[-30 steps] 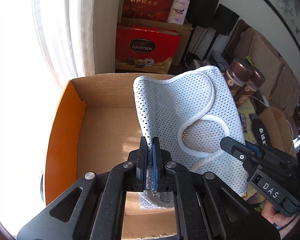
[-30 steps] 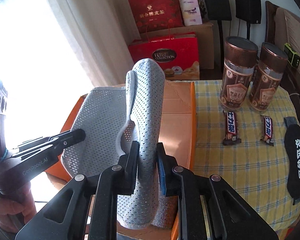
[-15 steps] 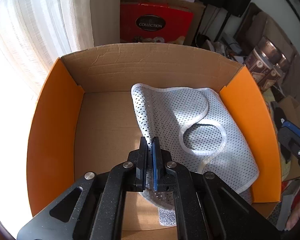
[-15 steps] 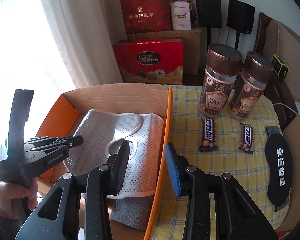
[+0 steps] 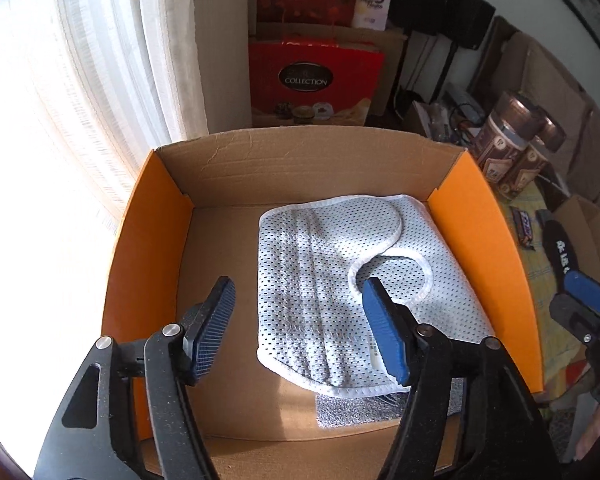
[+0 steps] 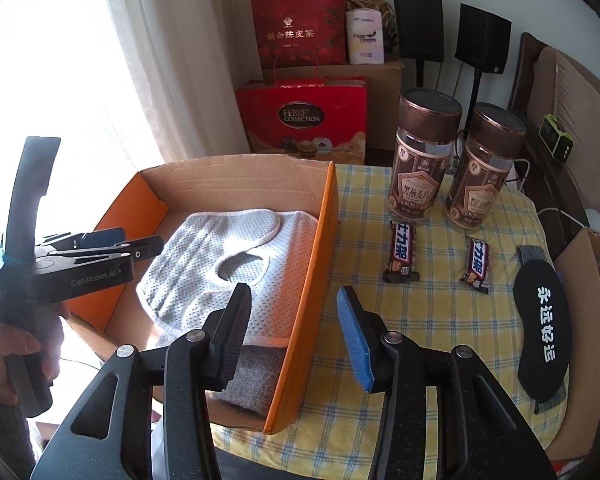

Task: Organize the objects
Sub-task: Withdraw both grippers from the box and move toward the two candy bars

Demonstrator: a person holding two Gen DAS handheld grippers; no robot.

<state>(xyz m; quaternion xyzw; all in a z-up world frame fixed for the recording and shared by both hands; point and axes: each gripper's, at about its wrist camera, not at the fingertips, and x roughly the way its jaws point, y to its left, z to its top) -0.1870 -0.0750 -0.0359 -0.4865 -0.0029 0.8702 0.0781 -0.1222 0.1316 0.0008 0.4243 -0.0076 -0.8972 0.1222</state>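
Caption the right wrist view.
Open right gripper over box rim; mesh garment inside, snack bars on tablecloth.

The left wrist camera looks steeply down, close, into the cardboard box [image 5: 236, 168]. The right wrist camera faces the box's right wall and the checked tablecloth [image 6: 440, 312]; both views share the box.

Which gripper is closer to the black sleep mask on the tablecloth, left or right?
Right. The right gripper hangs open over the box's orange wall, beside the tablecloth where the sleep mask lies. The left gripper is open over the mesh cloth, farther away.
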